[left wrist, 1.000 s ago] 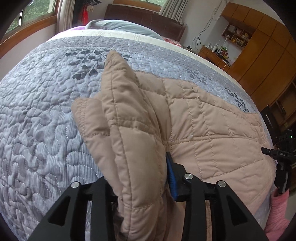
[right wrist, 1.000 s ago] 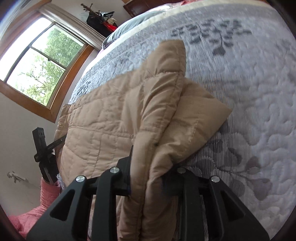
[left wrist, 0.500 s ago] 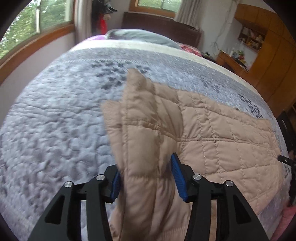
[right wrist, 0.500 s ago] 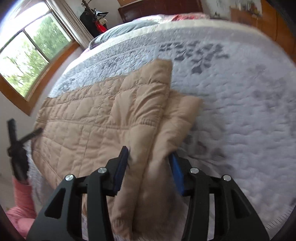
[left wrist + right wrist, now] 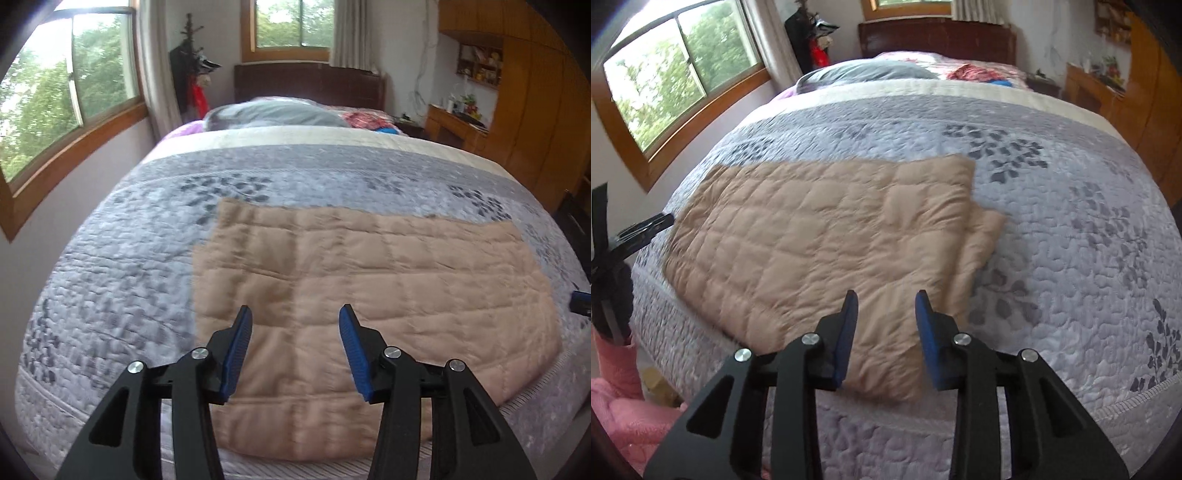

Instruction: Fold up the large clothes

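Observation:
A tan quilted garment (image 5: 369,277) lies folded flat on the grey patterned bed quilt (image 5: 129,258), near the foot edge. My left gripper (image 5: 295,310) hovers above the garment's near left part, open, with nothing between its blue pads. In the right wrist view the garment (image 5: 820,229) shows a lower layer (image 5: 986,229) poking out on its right side. My right gripper (image 5: 886,295) hangs over the near right corner. Its jaws are closing with nothing between them.
A grey pillow (image 5: 273,112) and dark headboard (image 5: 310,83) are at the far end. Windows (image 5: 66,96) line the left wall; a wooden wardrobe (image 5: 535,110) and desk stand at the right. A pink sleeve (image 5: 617,369) shows at the lower left in the right wrist view.
Both grippers let go of the bunched garment and rose back from it. The garment now lies flat on the quilt instead of hanging up between the jaws.

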`<state>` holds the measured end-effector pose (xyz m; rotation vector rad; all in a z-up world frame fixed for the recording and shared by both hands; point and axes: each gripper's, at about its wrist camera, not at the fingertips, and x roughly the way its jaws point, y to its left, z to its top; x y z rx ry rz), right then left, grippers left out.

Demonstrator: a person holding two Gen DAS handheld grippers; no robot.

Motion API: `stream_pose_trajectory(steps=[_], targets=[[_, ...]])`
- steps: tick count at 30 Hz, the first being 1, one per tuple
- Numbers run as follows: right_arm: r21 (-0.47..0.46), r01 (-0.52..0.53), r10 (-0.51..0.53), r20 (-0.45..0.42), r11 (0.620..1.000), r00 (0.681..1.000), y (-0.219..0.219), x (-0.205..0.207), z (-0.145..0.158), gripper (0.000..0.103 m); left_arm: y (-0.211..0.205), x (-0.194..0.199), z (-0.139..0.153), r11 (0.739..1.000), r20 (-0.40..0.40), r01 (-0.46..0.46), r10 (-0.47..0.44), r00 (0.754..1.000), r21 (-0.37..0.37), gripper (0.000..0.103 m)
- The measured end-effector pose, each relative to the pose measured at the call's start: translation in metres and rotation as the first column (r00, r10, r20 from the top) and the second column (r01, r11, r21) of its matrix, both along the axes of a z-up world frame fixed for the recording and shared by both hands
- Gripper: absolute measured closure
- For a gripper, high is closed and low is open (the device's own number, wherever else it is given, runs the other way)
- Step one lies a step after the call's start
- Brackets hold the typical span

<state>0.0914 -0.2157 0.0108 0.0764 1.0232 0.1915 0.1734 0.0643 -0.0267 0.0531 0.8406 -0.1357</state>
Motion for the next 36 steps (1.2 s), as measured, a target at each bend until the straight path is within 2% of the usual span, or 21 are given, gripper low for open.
stream_pose_trajectory(steps=[3,15,27,36], targets=[[0.005,-0.007,0.007,-0.027,1.0,1.0,0.005,-0.002,-0.006,0.079,-0.012,-0.002,-0.009,1.0,-0.007,0.003,-0.003,1.0,0.027,0.053],[-0.009,0.039,-0.04,-0.064,0.999,0.997,0.003,-0.009,-0.029,0.079,-0.031,-0.013,-0.035,0.996,-0.038,-0.021,0.024,0.999,0.086,0.053],[0.007,0.066,-0.065,-0.142,0.998,0.988,-0.002,0.002,-0.075,0.083,-0.033,-0.012,-0.06,0.996,-0.08,-0.024,0.031,0.996,0.081,0.051],[0.008,0.08,-0.078,-0.134,0.997,0.988,0.001,0.003,-0.082,0.083,-0.034,-0.016,-0.061,0.995,-0.067,-0.036,0.042,0.997,0.092,0.049]])
